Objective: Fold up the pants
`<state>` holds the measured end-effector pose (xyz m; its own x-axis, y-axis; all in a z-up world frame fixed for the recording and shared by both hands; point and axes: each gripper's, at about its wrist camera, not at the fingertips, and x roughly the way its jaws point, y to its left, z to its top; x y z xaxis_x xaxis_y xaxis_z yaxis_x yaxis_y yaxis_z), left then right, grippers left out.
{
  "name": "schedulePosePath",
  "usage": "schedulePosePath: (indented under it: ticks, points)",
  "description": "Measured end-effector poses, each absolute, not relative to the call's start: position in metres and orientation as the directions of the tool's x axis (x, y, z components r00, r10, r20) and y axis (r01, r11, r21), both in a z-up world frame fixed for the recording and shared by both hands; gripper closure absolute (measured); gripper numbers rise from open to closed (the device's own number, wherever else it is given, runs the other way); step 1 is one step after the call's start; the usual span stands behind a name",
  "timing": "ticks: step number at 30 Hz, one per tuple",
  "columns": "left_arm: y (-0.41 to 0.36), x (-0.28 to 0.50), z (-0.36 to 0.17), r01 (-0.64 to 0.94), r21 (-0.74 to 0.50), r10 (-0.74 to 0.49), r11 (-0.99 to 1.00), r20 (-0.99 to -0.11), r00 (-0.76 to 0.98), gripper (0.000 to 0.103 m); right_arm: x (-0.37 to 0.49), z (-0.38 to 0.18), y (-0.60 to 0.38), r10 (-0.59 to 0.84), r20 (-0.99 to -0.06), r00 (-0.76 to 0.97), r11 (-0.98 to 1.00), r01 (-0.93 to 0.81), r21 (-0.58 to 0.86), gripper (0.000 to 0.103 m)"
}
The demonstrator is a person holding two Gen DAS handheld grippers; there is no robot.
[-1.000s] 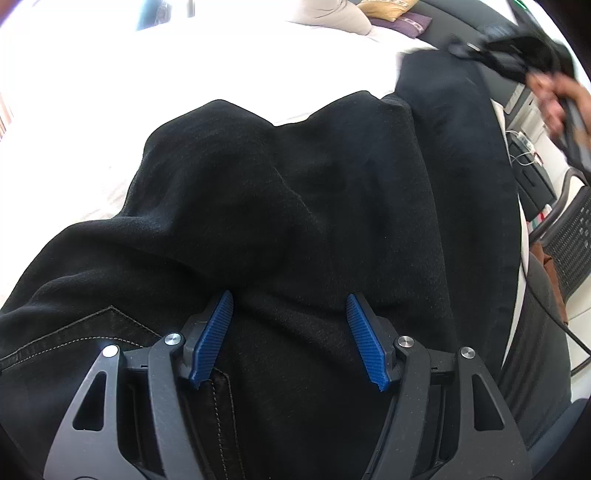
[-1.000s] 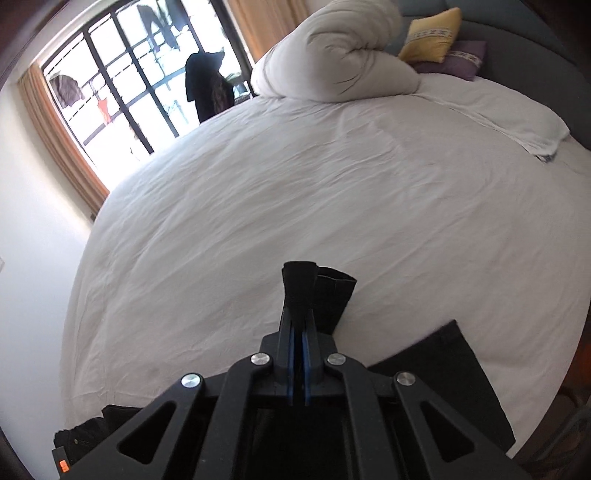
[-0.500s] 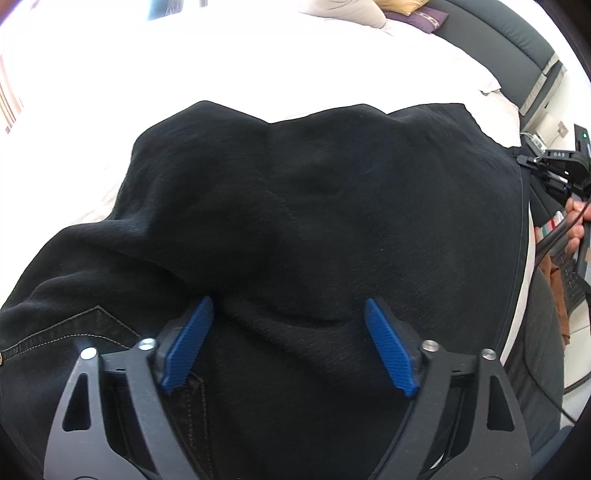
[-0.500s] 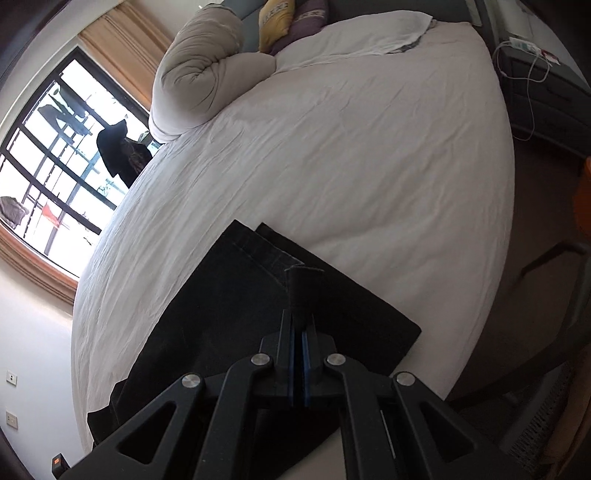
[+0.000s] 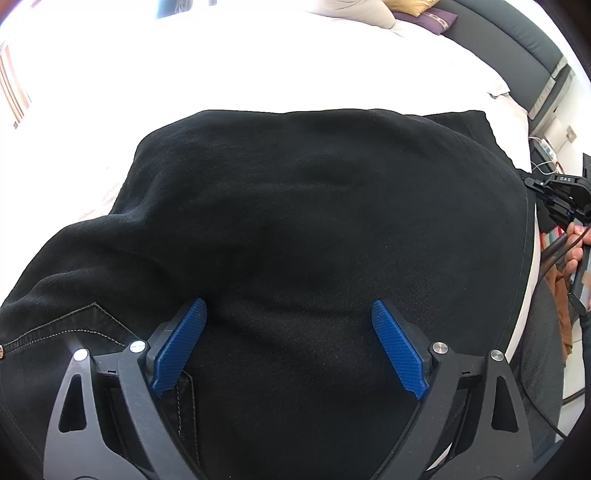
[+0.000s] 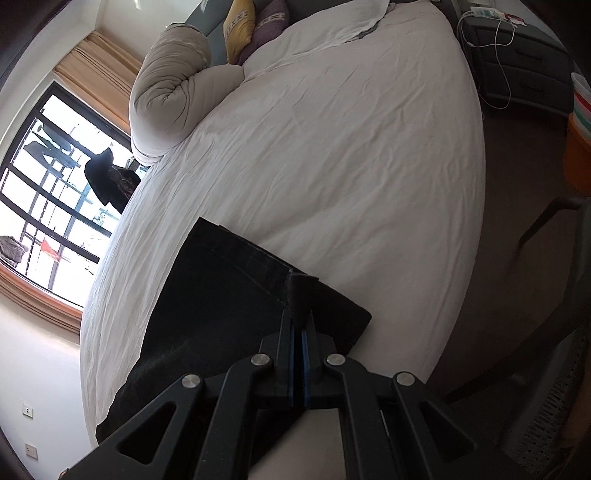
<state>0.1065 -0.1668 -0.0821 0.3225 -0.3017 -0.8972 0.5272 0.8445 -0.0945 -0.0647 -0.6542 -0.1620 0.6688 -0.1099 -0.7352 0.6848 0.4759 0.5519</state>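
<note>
Black pants (image 5: 295, 229) lie spread on the white bed (image 5: 258, 66), with a stitched pocket at the lower left. My left gripper (image 5: 288, 343) is open, its blue pads (image 5: 181, 343) resting on the cloth near the waist and holding nothing. In the right wrist view the pants (image 6: 221, 306) lie along the bed's near edge. My right gripper (image 6: 298, 332) is shut on the leg hem, pinching a raised fold of cloth (image 6: 301, 291) low over the bed (image 6: 351, 166). The right gripper also shows at the right edge of the left wrist view (image 5: 565, 199).
A rolled duvet (image 6: 170, 92) and yellow and purple pillows (image 6: 255, 26) lie at the head of the bed. A dark nightstand with cables (image 6: 517, 62) stands past the far bed edge. A chair (image 6: 546, 332) and floor are on the right. A window (image 6: 48, 203) is on the left.
My right gripper has carried the leg hem down and across to the bed; the pants now lie flatter and more spread. My left gripper has opened a little wider on the cloth.
</note>
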Motion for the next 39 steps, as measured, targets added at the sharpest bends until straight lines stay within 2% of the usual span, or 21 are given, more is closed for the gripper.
schedulePosePath:
  ticks: [9, 16, 18, 19, 20, 22, 24, 28, 31, 32, 33, 34, 37, 38, 39]
  points:
    - [-0.165, 0.108, -0.085, 0.519, -0.104, -0.312, 0.849, -0.89, 0.332, 0.01, -0.067, -0.161, -0.657, -0.123, -0.749, 0.652, 0.46, 0.706, 0.539, 0.1]
    - [-0.159, 0.104, -0.09, 0.527, -0.108, -0.326, 0.843, -0.882, 0.341, 0.006, -0.075, -0.174, -0.666, -0.066, -0.756, 0.651, 0.4, 0.712, 0.577, 0.097]
    - [-0.158, 0.104, -0.09, 0.524, -0.122, -0.338, 0.843, -0.878, 0.339, 0.006, -0.083, -0.161, -0.669, -0.124, -0.798, 0.59, 0.394, 0.767, 0.506, 0.077]
    - [-0.159, 0.104, -0.088, 0.522, -0.124, -0.339, 0.844, -0.877, 0.34, 0.006, -0.088, -0.152, -0.67, -0.182, -0.819, 0.543, 0.386, 0.806, 0.449, 0.059]
    - [-0.159, 0.104, -0.088, 0.521, -0.125, -0.34, 0.845, -0.876, 0.342, 0.006, -0.096, -0.142, -0.673, -0.237, -0.816, 0.527, 0.371, 0.826, 0.425, 0.055]
    - [-0.159, 0.103, -0.089, 0.523, -0.115, -0.334, 0.844, -0.876, 0.347, 0.006, -0.104, -0.125, -0.679, -0.284, -0.794, 0.537, 0.359, 0.828, 0.432, 0.055]
    - [-0.161, 0.102, -0.089, 0.524, -0.11, -0.331, 0.844, -0.876, 0.35, 0.004, -0.093, -0.107, -0.676, -0.273, -0.752, 0.6, 0.433, 0.775, 0.46, 0.055]
    - [-0.163, 0.1, -0.089, 0.522, -0.111, -0.331, 0.846, -0.876, 0.351, 0.004, -0.04, -0.1, -0.645, -0.02, -0.662, 0.749, 0.615, 0.532, 0.583, 0.055]
    - [-0.159, 0.102, -0.087, 0.514, -0.141, -0.352, 0.846, -0.872, 0.341, 0.004, -0.008, -0.132, -0.628, 0.093, -0.736, 0.671, 0.667, 0.506, 0.546, 0.055]
    - [-0.156, 0.103, -0.084, 0.509, -0.16, -0.364, 0.846, -0.87, 0.332, 0.004, -0.006, -0.147, -0.629, 0.087, -0.781, 0.618, 0.667, 0.546, 0.507, 0.06]
    - [-0.153, 0.105, -0.08, 0.5, -0.187, -0.382, 0.845, -0.866, 0.323, 0.004, -0.01, -0.163, -0.634, 0.065, -0.82, 0.569, 0.658, 0.593, 0.464, 0.072]
    - [-0.148, 0.108, -0.074, 0.49, -0.215, -0.404, 0.844, -0.857, 0.32, 0.004, -0.019, -0.168, -0.64, 0.048, -0.812, 0.581, 0.644, 0.604, 0.47, 0.102]
    - [-0.138, 0.118, -0.051, 0.487, -0.245, -0.451, 0.839, -0.814, 0.367, 0.004, -0.041, -0.165, -0.658, -0.017, -0.841, 0.541, 0.595, 0.682, 0.426, 0.103]
    - [-0.137, 0.123, -0.046, 0.49, -0.247, -0.458, 0.836, -0.805, 0.376, 0.004, -0.043, -0.157, -0.66, -0.068, -0.864, 0.498, 0.596, 0.715, 0.365, 0.092]
    - [-0.136, 0.128, -0.042, 0.494, -0.256, -0.471, 0.831, -0.797, 0.379, 0.004, -0.043, -0.144, -0.659, -0.11, -0.863, 0.493, 0.601, 0.725, 0.337, 0.091]
